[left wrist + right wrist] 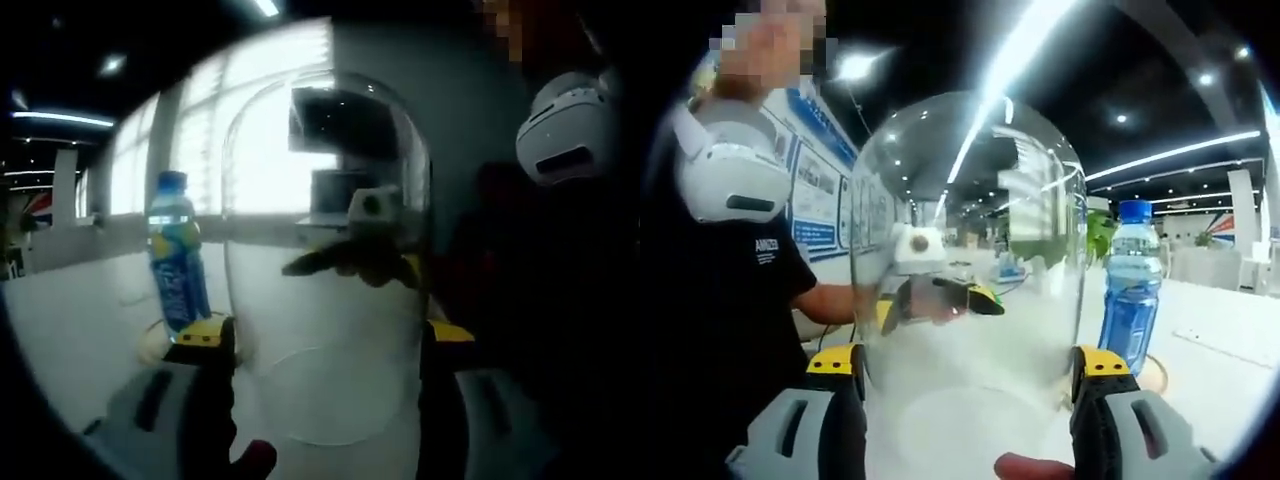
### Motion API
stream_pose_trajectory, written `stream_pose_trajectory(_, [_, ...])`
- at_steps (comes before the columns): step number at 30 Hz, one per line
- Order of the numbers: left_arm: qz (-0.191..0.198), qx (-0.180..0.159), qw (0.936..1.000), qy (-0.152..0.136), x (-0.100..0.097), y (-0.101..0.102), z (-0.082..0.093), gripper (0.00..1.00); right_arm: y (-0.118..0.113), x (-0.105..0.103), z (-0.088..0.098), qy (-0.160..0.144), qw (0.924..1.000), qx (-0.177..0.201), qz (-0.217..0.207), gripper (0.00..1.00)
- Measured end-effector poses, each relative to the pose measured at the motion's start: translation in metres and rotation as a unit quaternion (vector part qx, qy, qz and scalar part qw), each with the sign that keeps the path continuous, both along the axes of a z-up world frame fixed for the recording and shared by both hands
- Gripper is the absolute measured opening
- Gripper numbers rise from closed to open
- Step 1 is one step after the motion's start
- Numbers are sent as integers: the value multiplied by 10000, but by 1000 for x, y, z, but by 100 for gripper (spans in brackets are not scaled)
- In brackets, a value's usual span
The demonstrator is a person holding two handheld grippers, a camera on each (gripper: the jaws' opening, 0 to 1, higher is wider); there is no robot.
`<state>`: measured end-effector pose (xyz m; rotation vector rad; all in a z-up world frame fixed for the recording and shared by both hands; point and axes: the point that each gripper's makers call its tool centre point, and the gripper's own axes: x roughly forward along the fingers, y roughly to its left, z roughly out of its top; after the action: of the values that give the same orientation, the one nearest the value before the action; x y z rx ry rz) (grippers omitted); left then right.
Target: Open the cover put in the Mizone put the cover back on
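A clear glass dome cover [330, 190] is held up off the table, upright, between the two grippers. My left gripper [327, 335] has its yellow-tipped jaws pressed on the dome's two sides. From the opposite side my right gripper [970, 365] clamps the same dome cover [970, 230]. Through the glass each view shows the other gripper [365, 255] [935, 295]. The blue Mizone bottle [178, 260] [1132, 290] stands upright with its cap on, on a round base [155, 345] beside the lifted dome.
The white table [70, 340] [1220, 370] spreads out around the bottle. A person in a black shirt [730, 300] with a white device [730, 170] stands close behind the dome. Bright windows [270, 130] lie beyond the table.
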<state>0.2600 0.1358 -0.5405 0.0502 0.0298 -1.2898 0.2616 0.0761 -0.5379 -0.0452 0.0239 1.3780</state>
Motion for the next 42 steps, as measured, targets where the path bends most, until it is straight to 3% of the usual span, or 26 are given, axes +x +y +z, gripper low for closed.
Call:
stream_pose_trajectory(11, [-57,-147,9999,24,-1,-2,0,60,5,1,1,-62,9999,-54,59,81])
stream_pose_trajectory(20, [-95,-318,9992,240,-1,-5,4,60,4,0,1,-28,10000,9,22,82])
stream_pose_trajectory(42, [97,-265,9977,613,-5,-17,12,60,0,-2,4,57,9999,114,-22,82])
